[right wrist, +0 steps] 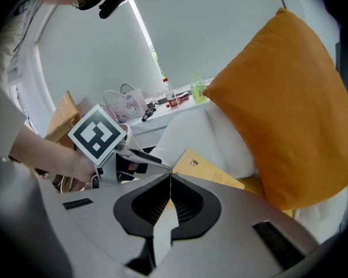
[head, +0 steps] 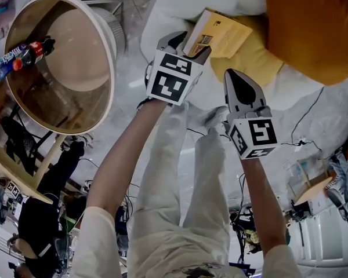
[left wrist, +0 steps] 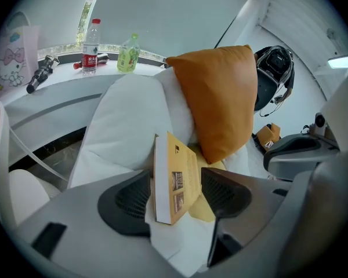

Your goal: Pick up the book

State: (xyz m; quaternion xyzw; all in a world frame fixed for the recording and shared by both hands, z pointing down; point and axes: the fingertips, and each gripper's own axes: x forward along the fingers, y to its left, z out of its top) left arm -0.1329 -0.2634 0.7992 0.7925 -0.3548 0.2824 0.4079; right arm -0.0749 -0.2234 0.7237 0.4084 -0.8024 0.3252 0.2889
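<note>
The yellow book (head: 223, 33) lies tilted on a yellow cushion (head: 252, 57) on the white sofa (head: 174, 4), beside an orange pillow (head: 307, 22). My left gripper (head: 187, 46) reaches its near corner. In the left gripper view the book (left wrist: 174, 178) stands between the wide-spread pads (left wrist: 130, 198) of that gripper (left wrist: 175, 184), with no clear press on it. My right gripper (head: 236, 77) hangs just right of the left one, shut and empty, short of the cushion. Its tips (right wrist: 170, 175) meet in front of the book (right wrist: 206, 168).
A round wooden table (head: 107, 91) with a cola bottle (head: 26, 54) stands at the left. Behind the sofa a ledge holds bottles (left wrist: 90, 39) and a printed bag (left wrist: 14, 51). A headset (left wrist: 272, 77) hangs right of the orange pillow (left wrist: 217, 103). Cables cross the floor (head: 304, 126).
</note>
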